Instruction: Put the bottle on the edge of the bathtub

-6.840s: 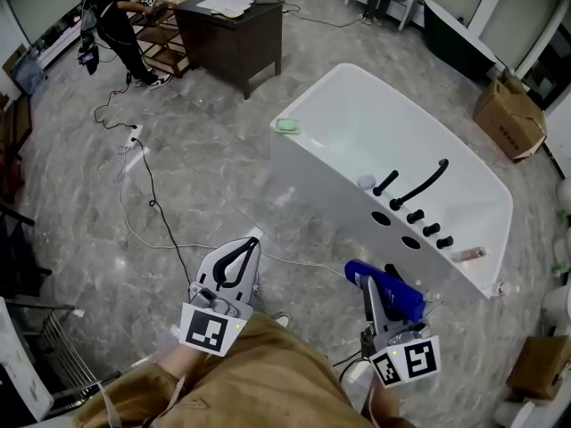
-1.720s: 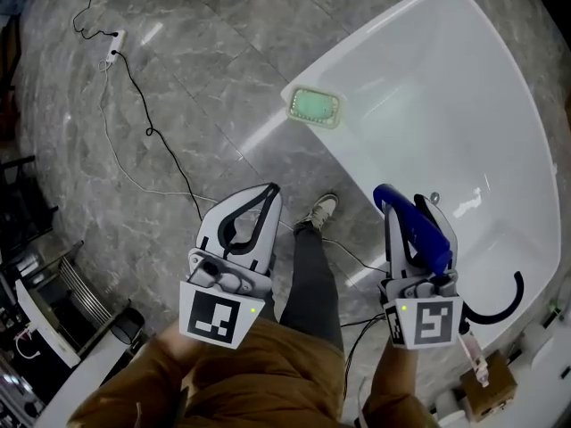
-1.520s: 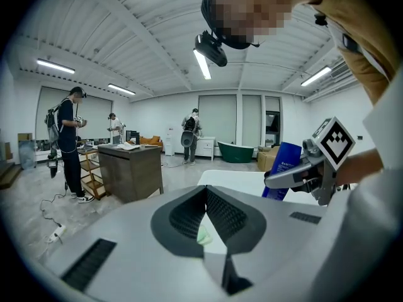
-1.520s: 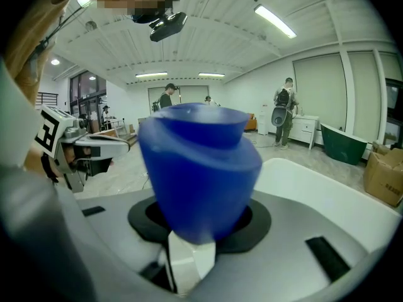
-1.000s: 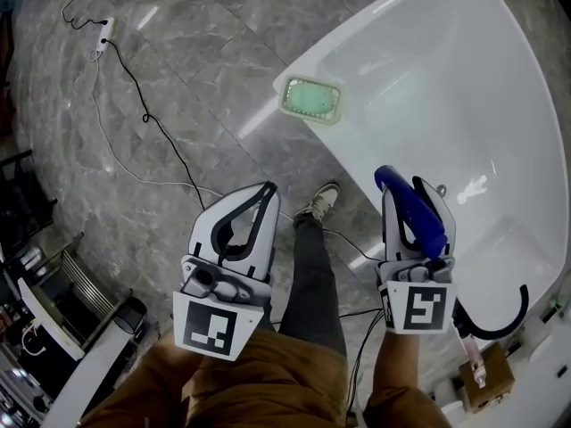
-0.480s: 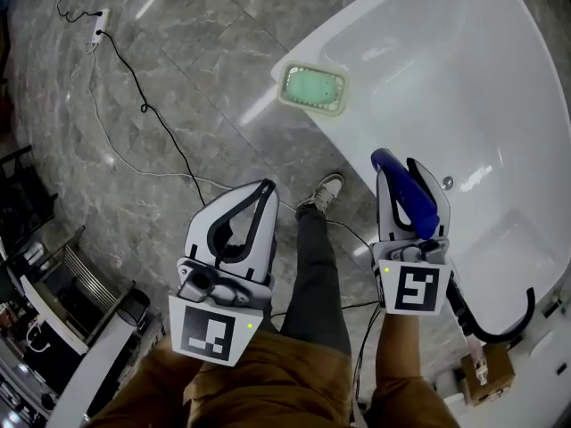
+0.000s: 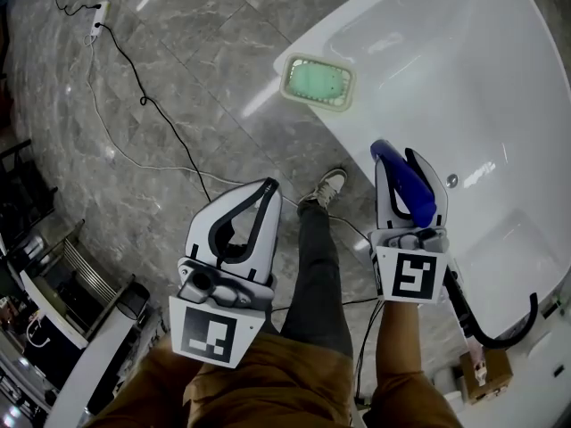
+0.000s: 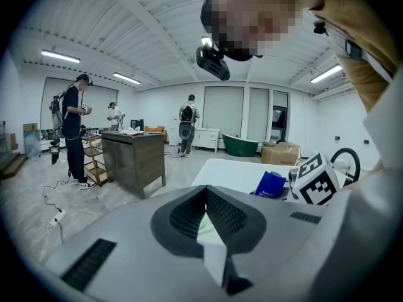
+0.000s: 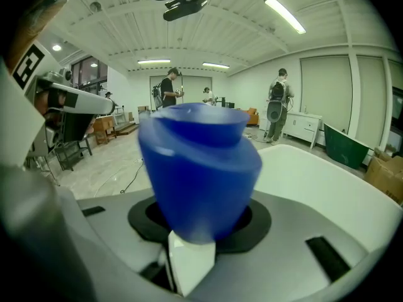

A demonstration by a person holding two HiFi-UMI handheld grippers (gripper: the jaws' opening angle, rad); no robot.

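While the blue bottle [image 7: 412, 196] sits clamped in the right hand-held gripper [image 7: 401, 162], it hangs in the air over the near edge of the bathtub [image 7: 346, 130], not yet set down.

- Bottle's long axis: runs along the jaws, pointing away from the person; lying over, not upright.
- Edge: directly under and slightly left of the bottle. It runs from the soap dish [image 7: 318, 81] at the corner back toward the black tap [image 7: 501, 330].
- Left hand-held gripper [image 7: 266, 188]: jaws pressed together, nothing in them, over the stone floor [image 7: 152, 176] and apart from the tub.
- Judgement: the right hand is the nearer one and does the placing. The bottle needs tipping upright onto the narrow edge, away from the dish.
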